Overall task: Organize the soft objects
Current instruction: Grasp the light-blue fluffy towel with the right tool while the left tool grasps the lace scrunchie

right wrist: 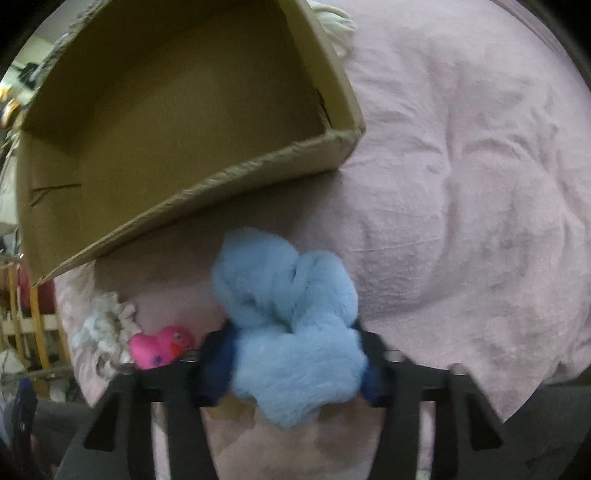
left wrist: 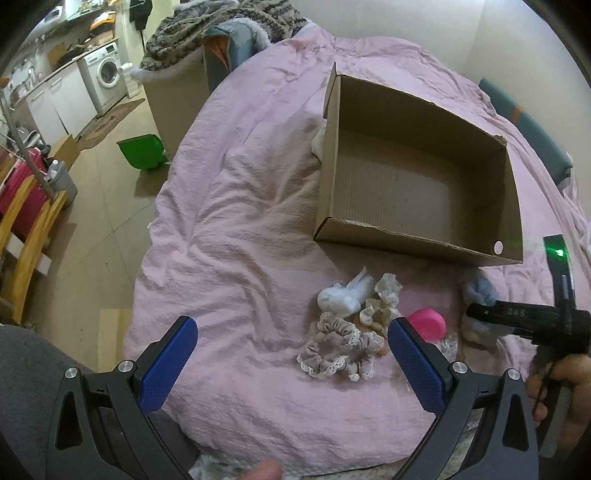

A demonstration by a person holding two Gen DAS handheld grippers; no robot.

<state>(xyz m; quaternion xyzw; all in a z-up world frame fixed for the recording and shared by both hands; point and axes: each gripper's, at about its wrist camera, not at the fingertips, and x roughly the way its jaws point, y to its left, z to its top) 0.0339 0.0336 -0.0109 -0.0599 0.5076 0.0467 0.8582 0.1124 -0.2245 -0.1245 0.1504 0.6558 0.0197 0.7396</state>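
Note:
An open cardboard box (left wrist: 417, 177) lies empty on the pink bedspread (left wrist: 240, 221); it also shows in the right wrist view (right wrist: 184, 110). In front of it lie beige lace scrunchies (left wrist: 340, 350), a white-blue scrunchie (left wrist: 345, 297), a small beige one (left wrist: 386, 291) and a pink rubber duck (left wrist: 428, 323). My left gripper (left wrist: 291, 354) is open and empty, hovering just before the scrunchies. My right gripper (right wrist: 291, 362) is shut on a fluffy light-blue scrunchie (right wrist: 291, 332), near the box's front corner. It appears at the right of the left wrist view (left wrist: 517, 317).
A white cloth (left wrist: 319, 142) lies behind the box's left side. The bed's left edge drops to a tiled floor with a green dustpan (left wrist: 142, 151), a wooden chair (left wrist: 26, 236) and a washing machine (left wrist: 105, 72). Blankets are heaped on a box (left wrist: 221, 26) at the bed's far end.

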